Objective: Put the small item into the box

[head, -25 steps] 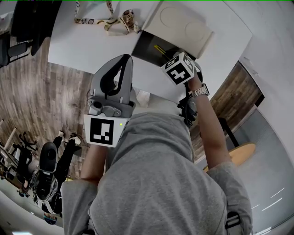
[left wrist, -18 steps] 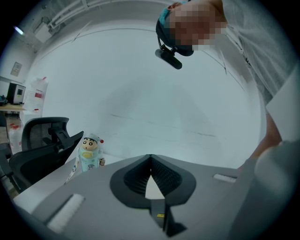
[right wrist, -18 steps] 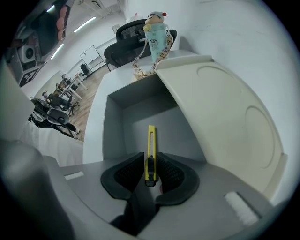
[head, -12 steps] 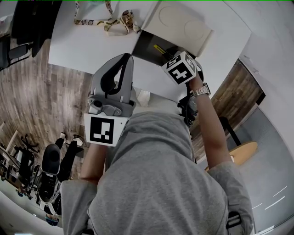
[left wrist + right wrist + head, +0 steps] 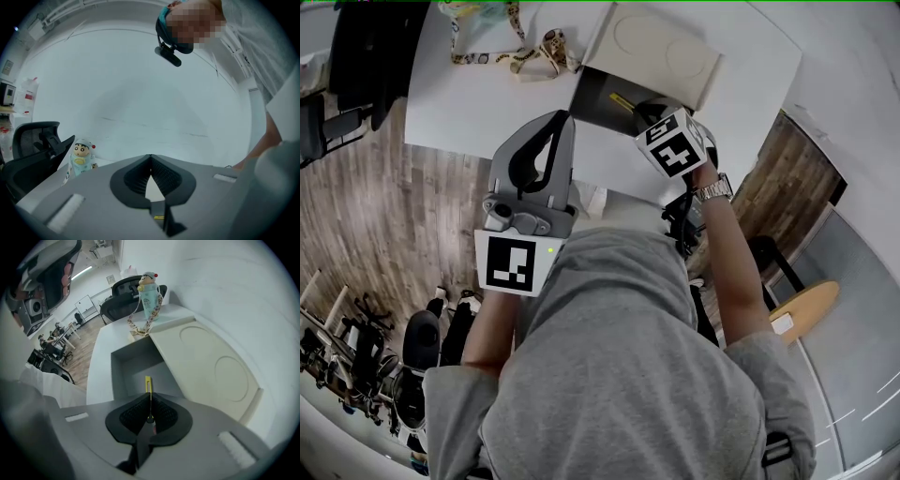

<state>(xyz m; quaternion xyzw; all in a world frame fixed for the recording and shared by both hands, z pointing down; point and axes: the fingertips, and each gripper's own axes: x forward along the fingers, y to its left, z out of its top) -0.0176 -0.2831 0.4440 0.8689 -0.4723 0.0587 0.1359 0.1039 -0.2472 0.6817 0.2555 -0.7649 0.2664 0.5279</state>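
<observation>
Right gripper view — right gripper [image 5: 150, 397] clamps yellow strip [image 5: 148, 383] over box [image 5: 125, 363].

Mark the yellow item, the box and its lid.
yellow item [image 5: 148, 383], right gripper view, its exposed upper end.
box [image 5: 133, 364], right gripper view, bare inside surface.
lid [image 5: 206, 366], right gripper view, middle of its flat face.

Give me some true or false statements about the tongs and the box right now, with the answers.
1. The box has its lid open. True.
2. The right tongs are empty. False: they are shut on a thin yellow item over the box.
3. The left tongs are shut with nothing between them. True.
4. The cartoon bottle sits inside the box. False: it stands on the table beyond the box.
</observation>
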